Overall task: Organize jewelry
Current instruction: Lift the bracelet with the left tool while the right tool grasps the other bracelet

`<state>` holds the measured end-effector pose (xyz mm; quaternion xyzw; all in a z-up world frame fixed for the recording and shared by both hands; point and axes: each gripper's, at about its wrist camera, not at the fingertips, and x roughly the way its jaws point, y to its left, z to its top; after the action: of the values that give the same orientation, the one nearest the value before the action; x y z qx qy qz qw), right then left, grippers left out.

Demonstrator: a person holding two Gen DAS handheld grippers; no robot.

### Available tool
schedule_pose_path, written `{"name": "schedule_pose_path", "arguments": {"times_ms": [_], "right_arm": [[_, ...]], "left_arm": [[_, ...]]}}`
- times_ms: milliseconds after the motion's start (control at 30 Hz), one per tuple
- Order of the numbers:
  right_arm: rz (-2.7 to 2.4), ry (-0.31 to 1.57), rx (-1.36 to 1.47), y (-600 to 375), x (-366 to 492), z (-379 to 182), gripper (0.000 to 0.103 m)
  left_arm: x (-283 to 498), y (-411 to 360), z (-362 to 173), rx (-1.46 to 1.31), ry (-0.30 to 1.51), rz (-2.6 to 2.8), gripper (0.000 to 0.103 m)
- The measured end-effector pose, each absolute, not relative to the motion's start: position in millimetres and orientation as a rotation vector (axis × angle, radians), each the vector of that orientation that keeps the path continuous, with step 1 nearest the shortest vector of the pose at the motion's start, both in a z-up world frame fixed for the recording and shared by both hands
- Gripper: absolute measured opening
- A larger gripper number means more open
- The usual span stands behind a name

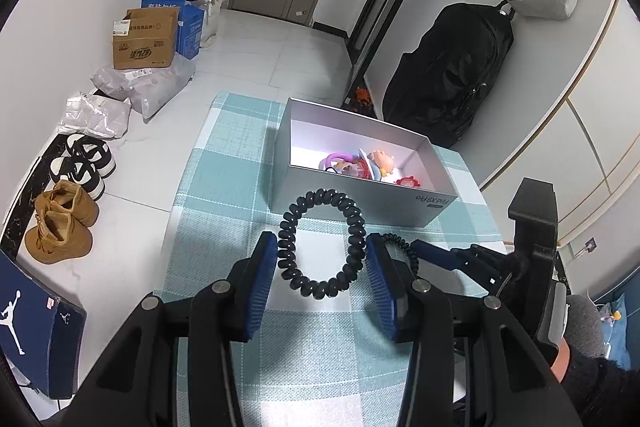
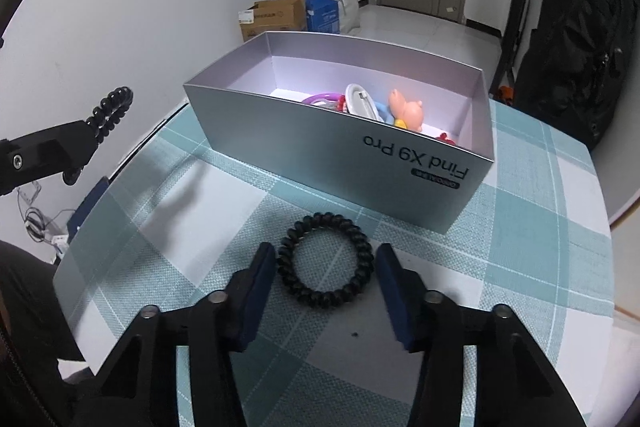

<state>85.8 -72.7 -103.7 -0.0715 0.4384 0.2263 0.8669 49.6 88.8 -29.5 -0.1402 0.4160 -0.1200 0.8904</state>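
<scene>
My left gripper (image 1: 322, 253) is shut on a black coil hair tie (image 1: 322, 241) and holds it above the checked cloth, just in front of the silver box (image 1: 360, 201). The same tie shows at the left of the right wrist view (image 2: 110, 113). My right gripper (image 2: 326, 269) is open, its pads on either side of a second black coil hair tie (image 2: 326, 261) that lies flat on the cloth. That tie also shows partly in the left wrist view (image 1: 402, 247). The box (image 2: 340, 155) holds several colourful hair accessories (image 2: 406, 111).
The table wears a teal and white checked cloth (image 1: 224, 155). On the floor at the left are shoes (image 1: 60, 223), plastic bags and cardboard boxes (image 1: 144, 39). A black backpack (image 1: 448, 75) hangs at the right, behind the table.
</scene>
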Motion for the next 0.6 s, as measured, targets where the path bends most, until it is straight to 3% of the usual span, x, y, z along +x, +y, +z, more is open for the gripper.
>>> {"name": "schedule_pose_path", "arguments": {"times_ms": [200, 533, 600], "right_arm": [[0.495, 0.928, -0.141, -71, 84, -103, 0.036], [0.541, 0.938, -0.035, -90, 80, -97, 0.036], [0.548, 0.931, -0.011, -96, 78, -93, 0.025]], "left_arm": [[50, 88, -30, -0.29, 0.865, -0.25, 0.039], [51, 85, -29, -0.284, 0.856, -0.253, 0.039], [52, 83, -29, -0.28, 0.853, -0.254, 0.039]]}}
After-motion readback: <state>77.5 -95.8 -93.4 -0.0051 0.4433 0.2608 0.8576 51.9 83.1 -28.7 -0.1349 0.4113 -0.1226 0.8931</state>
